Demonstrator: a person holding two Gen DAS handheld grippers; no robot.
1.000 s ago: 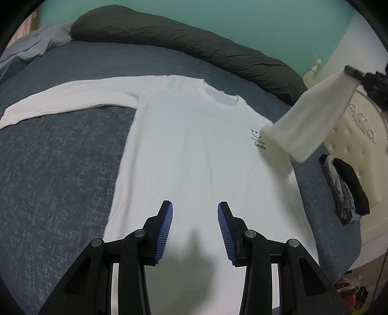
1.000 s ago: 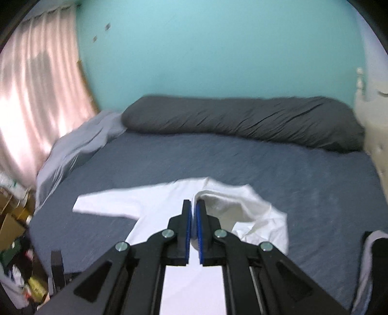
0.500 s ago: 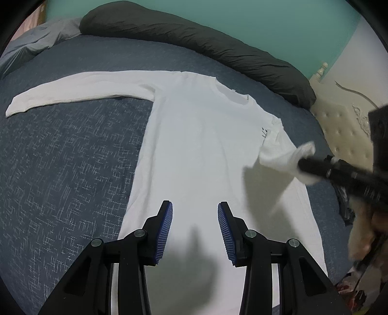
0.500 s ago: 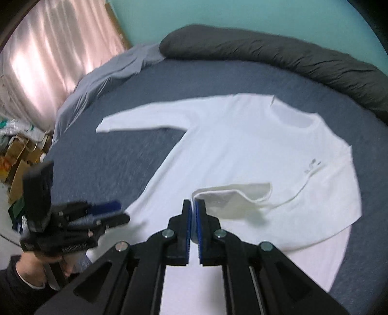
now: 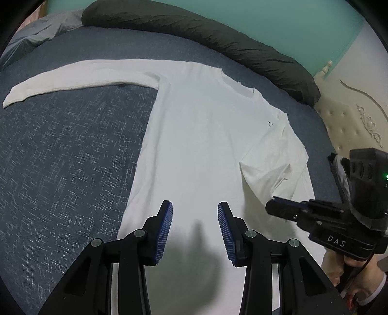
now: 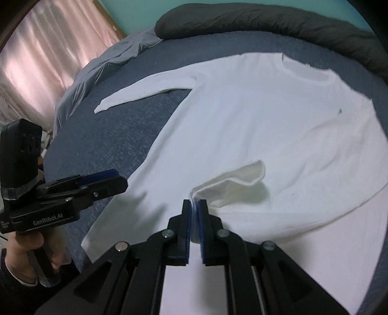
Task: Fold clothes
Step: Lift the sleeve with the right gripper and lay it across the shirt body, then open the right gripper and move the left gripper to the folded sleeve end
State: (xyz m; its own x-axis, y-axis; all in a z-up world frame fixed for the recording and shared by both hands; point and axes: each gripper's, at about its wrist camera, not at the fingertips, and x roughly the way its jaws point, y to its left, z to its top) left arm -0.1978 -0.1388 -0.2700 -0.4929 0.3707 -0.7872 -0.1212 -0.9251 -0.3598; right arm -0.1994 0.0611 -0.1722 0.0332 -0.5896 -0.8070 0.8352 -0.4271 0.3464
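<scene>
- I had a white long-sleeved shirt [image 5: 201,150] lying flat, front up, on the bed [image 5: 72,157], which had a dark blue speckled cover.
- Its one sleeve [image 5: 77,77] lay stretched straight out across the cover, away from the body of the shirt.
- The other sleeve [image 6: 232,181] was folded in over the chest, and its cuff end stood up off the cloth in a small hump.
- My right hand-held gripper [image 6: 194,206] had that cuff pinched between its blue pads [image 6: 186,225]; the jaws had just been easing apart a little, yet the cloth was still caught between them.
- My left hand-held gripper [image 5: 195,213] hung over the lower part of the shirt with its jaws partly spread and nothing between them, its shadow falling on the cloth below.
- In the left wrist view the right hand-held gripper came in from the right edge, its tips at the raised cuff.
- A long dark grey pillow [image 5: 206,36] lay along the far edge of the bed, against a teal wall [image 5: 266,21].
- A grey blanket [image 6: 101,65] was bunched at the bed's far corner beside a pink curtain [image 6: 48,53].
</scene>
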